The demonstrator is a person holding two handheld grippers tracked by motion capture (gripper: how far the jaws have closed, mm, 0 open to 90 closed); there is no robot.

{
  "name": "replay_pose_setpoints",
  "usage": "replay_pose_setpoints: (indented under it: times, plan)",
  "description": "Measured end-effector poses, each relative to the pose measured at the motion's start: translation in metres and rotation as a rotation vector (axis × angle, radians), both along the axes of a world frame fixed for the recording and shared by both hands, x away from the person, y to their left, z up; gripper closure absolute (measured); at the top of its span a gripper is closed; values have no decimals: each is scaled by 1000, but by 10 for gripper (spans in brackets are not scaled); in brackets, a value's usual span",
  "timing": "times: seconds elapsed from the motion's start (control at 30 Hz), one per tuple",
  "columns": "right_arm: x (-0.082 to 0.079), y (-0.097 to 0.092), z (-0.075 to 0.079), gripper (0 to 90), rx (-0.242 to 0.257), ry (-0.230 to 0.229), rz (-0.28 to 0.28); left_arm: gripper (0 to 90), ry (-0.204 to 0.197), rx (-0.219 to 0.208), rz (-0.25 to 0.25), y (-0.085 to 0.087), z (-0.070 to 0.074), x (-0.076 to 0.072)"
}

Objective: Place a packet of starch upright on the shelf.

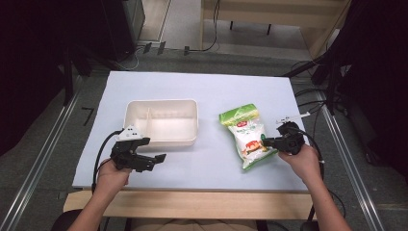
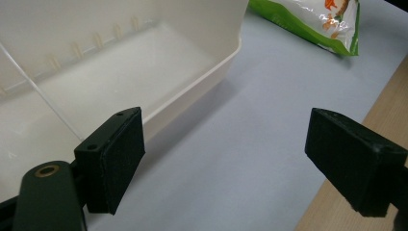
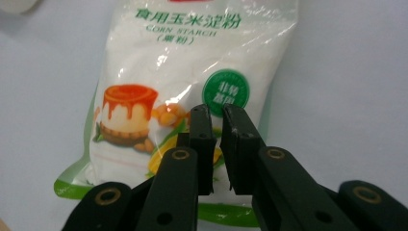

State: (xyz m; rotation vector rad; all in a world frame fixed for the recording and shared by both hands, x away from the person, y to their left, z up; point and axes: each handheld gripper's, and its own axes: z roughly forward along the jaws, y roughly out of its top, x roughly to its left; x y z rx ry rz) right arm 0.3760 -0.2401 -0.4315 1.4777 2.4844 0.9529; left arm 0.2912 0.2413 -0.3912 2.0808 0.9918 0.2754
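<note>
green-white corn starch bag (image 1: 246, 135)

The person's left hand (image 1: 111, 174) holds the left gripper (image 1: 153, 157) low at the near left, jaws spread wide and pointing right. The right hand (image 1: 304, 161) holds the right gripper (image 1: 264, 141) pointing left, its jaws nearly together with a thin gap between.

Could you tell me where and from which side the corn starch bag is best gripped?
Probably the corn starch bag is best taken by its right edge near the bottom, from the right, where the right gripper sits. The bag lies flat on the table, and the thin sealed border there should fit between the jaws better than its powder-filled middle.
</note>
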Motion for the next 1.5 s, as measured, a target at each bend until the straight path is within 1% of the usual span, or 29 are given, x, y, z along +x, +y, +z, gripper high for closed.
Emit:
replay_pose_setpoints:
  times: [0.13,0.2,0.3,0.37,0.43,0.47,0.53,0.6,0.67,0.73,0.8,0.87,0.93,1.03,1.07,1.17,1.23,1.27,1.33,1.43,1.5]
  plan:
    - [6,-2,4,704,15,-48,-15,147,1,1,5,0,-1,0]
    - [9,-1,4,621,19,-63,-22,147,2,2,3,0,-1,-1]
    - [17,1,3,556,30,-84,-28,147,-1,4,7,0,-1,-1]
    - [22,2,3,524,45,-104,-39,147,0,8,9,1,-1,-1]
    - [28,3,3,477,70,-114,-48,147,3,5,13,1,-1,-2]
    - [31,3,2,460,69,-119,-48,147,5,10,12,1,-1,-2]
    - [36,6,-1,436,65,-105,-56,147,4,11,16,2,-2,-3]
    - [42,11,-5,414,35,-103,-52,147,0,5,23,4,-1,-4]
    - [48,13,-8,383,32,-105,-45,147,5,9,26,6,-1,-5]
    - [54,16,-10,358,33,-95,-54,147,2,11,33,7,-1,-7]
    - [60,18,-12,353,37,-84,-56,147,0,10,36,9,-1,-9]
    - [66,20,-13,340,29,-86,-60,147,0,10,44,11,-1,-10]
    - [72,22,-14,318,37,-77,-51,147,0,12,51,12,-1,-12]
    - [81,26,-18,296,21,-66,-47,147,1,11,61,14,-1,-15]
    - [85,27,-20,284,23,-53,-44,147,1,16,62,16,-1,-15]
    - [93,30,-23,285,47,-46,-39,146,-1,8,70,18,-1,-17]
    - [96,33,-24,304,55,-42,-31,147,-2,8,75,19,-1,-18]
    - [98,36,-25,326,63,-31,-28,147,0,7,78,20,-1,-19]
    - [99,39,-26,379,62,-29,-12,146,1,5,81,20,-1,-19]
    - [100,44,-27,420,32,-10,-24,147,1,11,86,21,-1,-20]
    - [100,46,-27,459,25,-11,-19,147,2,12,85,21,-1,-21]
